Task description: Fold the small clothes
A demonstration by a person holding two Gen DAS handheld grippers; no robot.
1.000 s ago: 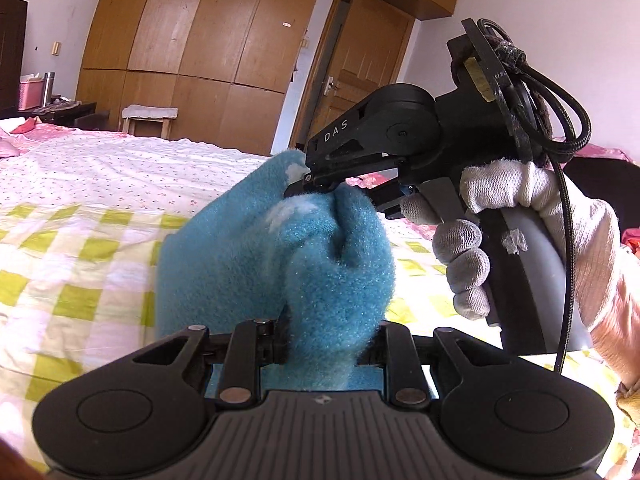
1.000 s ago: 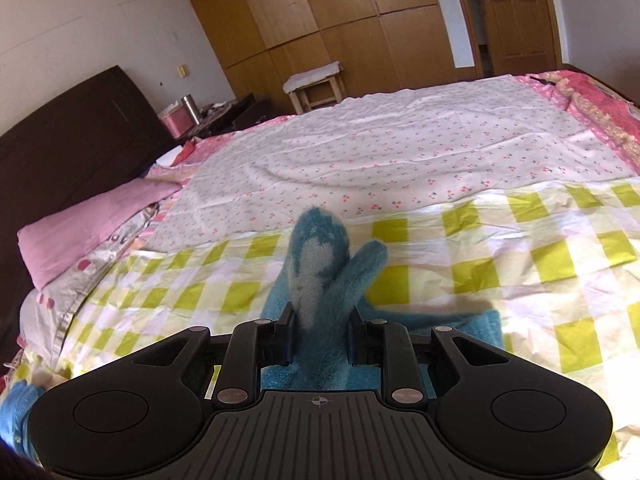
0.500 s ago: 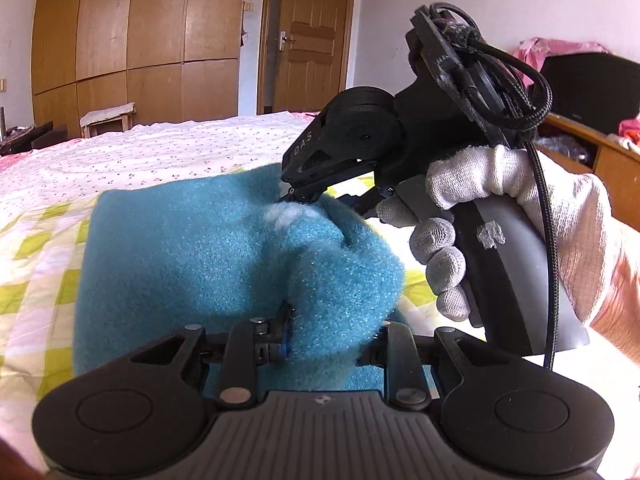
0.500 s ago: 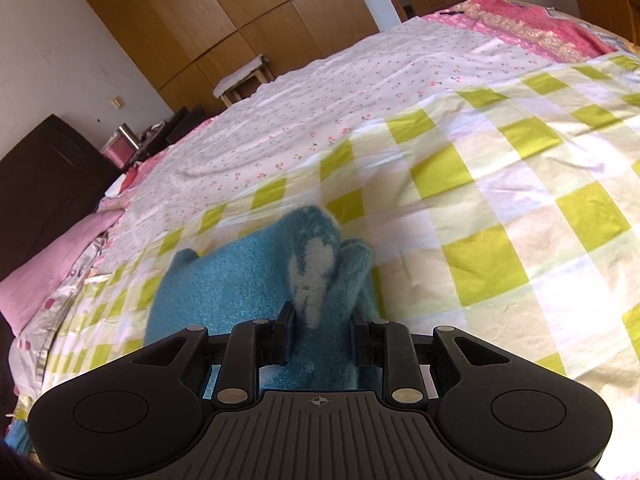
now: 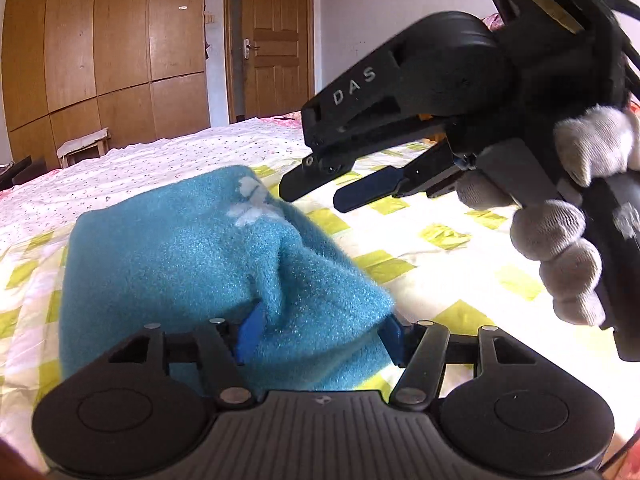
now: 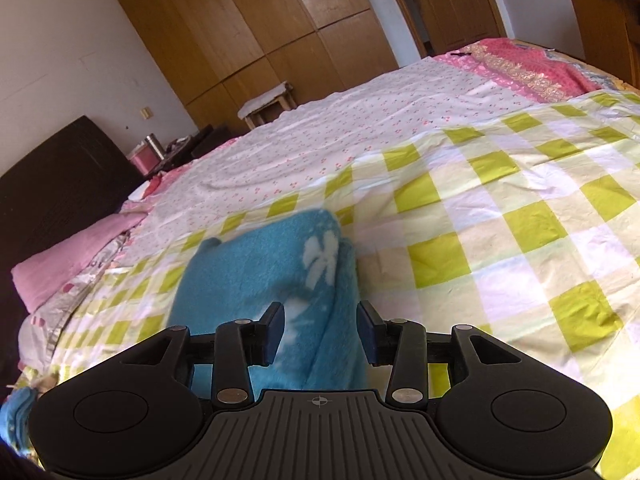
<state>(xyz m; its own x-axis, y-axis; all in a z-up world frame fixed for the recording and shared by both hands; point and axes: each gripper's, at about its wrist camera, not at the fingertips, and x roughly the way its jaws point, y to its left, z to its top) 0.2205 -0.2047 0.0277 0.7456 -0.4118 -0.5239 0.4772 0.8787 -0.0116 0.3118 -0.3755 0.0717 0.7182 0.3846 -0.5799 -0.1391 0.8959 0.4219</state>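
Observation:
A blue fleece garment (image 5: 180, 256) with a white flower print lies folded on the green-checked sheet (image 5: 440, 248). A bunched fold of it rises between the pads of my left gripper (image 5: 322, 338), whose jaws are opening and no longer pinch it. My right gripper (image 5: 316, 196), held by a white-gloved hand (image 5: 560, 248), hangs just right of the garment's far corner with nothing between its fingers. In the right wrist view the blue garment (image 6: 256, 276) lies under and ahead of my right gripper (image 6: 320, 332). Its jaws are opening, and the pads stand clear of the cloth.
The bed carries a floral sheet (image 6: 360, 128) beyond the checked one and a pink blanket (image 6: 532, 68) at the far right. A pink pillow (image 6: 68, 268) and dark headboard (image 6: 52, 184) lie left. A wardrobe (image 6: 280, 20), a stool (image 6: 268, 100) and a door (image 5: 276, 36) stand behind.
Both grippers were shut on the blue garment and held it up. Now it lies on the bed, both jaws have spread, and the right gripper has drawn back off the cloth.

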